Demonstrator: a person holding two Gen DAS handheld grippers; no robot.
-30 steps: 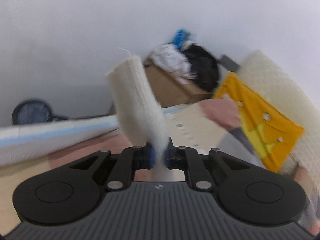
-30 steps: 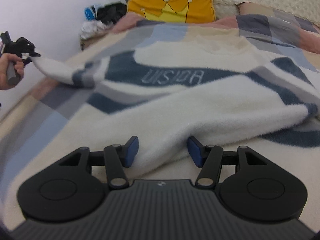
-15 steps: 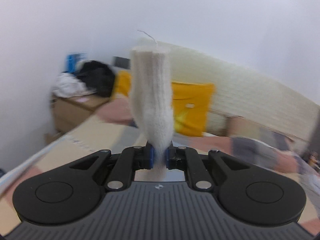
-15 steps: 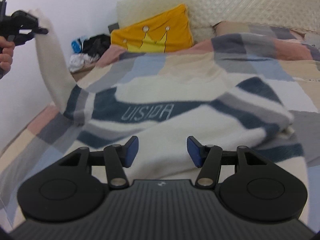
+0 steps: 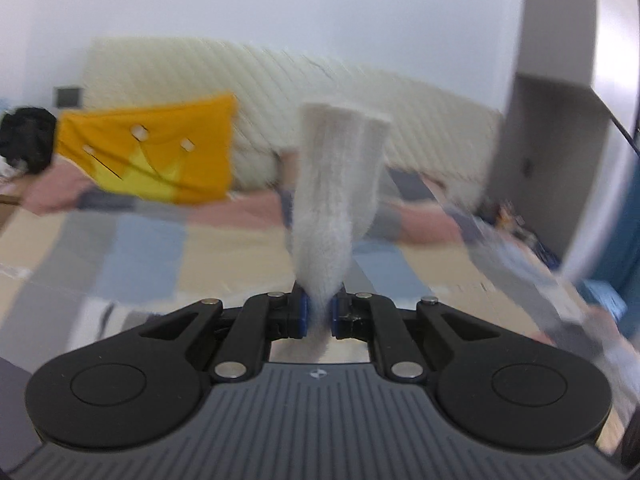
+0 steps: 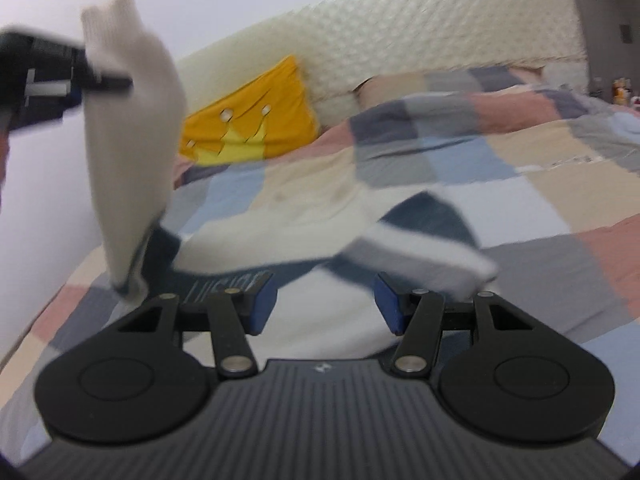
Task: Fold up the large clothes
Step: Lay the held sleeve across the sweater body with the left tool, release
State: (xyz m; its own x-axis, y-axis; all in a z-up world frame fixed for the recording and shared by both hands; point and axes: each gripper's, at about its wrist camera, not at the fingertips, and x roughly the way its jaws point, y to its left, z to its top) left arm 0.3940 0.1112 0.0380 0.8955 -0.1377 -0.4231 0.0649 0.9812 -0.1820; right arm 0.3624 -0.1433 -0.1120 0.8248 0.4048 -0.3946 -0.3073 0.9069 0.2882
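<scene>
Sweater (image 6: 320, 236): cream with dark blue bands, lies on the checked quilt (image 6: 520, 160) near the foot edge of the bed.
Sleeve (image 5: 336, 200): cream cuff lifted above the bed's left edge.
Left gripper (image 5: 319, 316): fingers pressed together, pinching the sleeve.
Right gripper (image 6: 325, 304): fingers spread, sweater under them, nothing pinched.
Cushion (image 6: 256, 124): yellow, at the quilted headboard (image 6: 400, 40).

left gripper (image 5: 319, 314) swung the pinched white sleeve (image 6: 132, 132) up off the bed (image 6: 520, 168) and in over the sweater (image 6: 328, 240), from out at the left edge; its view panned from the corner box to the yellow cushion (image 5: 156, 156); the sweater's far sleeve folded inward, bunched nearer the right gripper (image 6: 325, 304)
</scene>
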